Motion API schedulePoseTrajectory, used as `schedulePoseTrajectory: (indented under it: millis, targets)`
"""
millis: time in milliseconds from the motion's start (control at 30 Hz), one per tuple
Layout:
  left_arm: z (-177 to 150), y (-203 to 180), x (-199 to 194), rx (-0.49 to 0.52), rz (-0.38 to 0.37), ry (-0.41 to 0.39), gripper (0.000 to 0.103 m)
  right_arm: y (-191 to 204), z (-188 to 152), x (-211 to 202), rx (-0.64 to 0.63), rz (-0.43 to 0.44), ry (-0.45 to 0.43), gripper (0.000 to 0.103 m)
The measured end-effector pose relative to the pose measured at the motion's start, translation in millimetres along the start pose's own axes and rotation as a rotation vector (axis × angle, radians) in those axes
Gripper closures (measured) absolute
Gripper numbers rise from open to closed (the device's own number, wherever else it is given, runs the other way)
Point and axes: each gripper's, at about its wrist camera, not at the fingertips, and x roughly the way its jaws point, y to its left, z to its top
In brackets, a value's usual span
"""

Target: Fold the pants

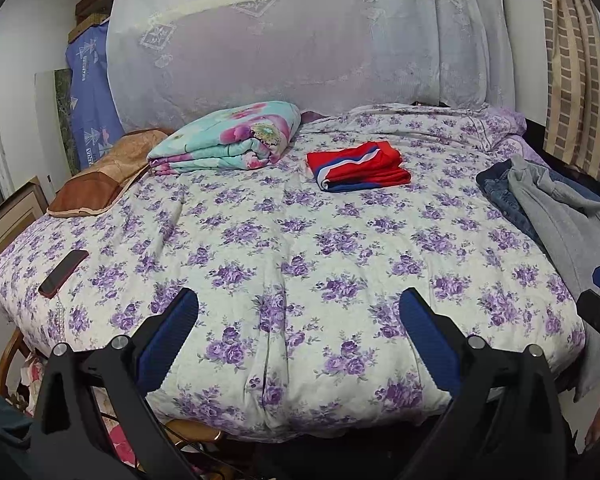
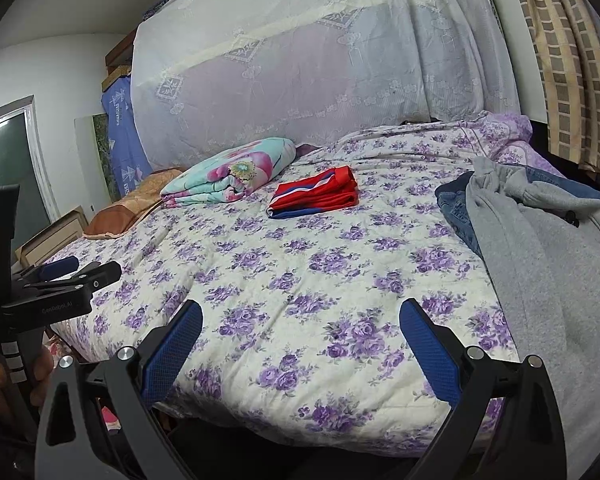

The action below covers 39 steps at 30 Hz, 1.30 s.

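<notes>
Grey pants [image 2: 540,264] plus jeans [image 2: 454,204] are heaped unfolded on the bed's [image 2: 300,280] right edge, red-blue pair [image 2: 316,194] looks folded already, both left gripper [image 1: 298,344] and right gripper [image 2: 300,354] wide open, empty.

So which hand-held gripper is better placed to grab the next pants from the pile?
Right: the grey pants on the pile lie just beside it. The left faces bare bedspread.
</notes>
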Motion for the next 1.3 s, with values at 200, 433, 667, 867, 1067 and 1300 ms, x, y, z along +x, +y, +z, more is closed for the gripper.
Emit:
schedulePoseTrajectory:
  millis: [200, 433, 667, 867, 1067, 1300]
  targets:
    - [0.2, 1.7, 0.8, -0.004, 0.017, 0.001, 0.005, -0.1, 0.0, -0.1, -0.003, 0.002, 0.0, 0.003]
    - [0.1, 3.6, 1.1, -0.006, 0.018, -0.002, 0.005, 0.7, -0.3, -0.3, -0.002, 0.0, 0.0, 0.003]
    - [-1.6, 2.2, 4.1, 0.003, 0.014, 0.008, 0.005, 0.2, -0.1, 1.0, -0.011, 0.007, 0.007, 0.003]
    - [-2.6, 3.5, 5.6, -0.002, 0.005, 0.014, 0.005, -1.0, 0.2, 2.0, -0.013, 0.01, 0.008, 0.003]
    - [-3.0, 2.3, 5.3, 0.007, 0.006, 0.014, 0.005, 0.6, -0.3, 1.0, -0.014, 0.009, 0.008, 0.003]
    - [-2.6, 3.1, 6.3, 0.007, 0.019, 0.02, 0.005, 0.4, -1.1, 1.8, -0.016, 0.011, 0.011, 0.003]
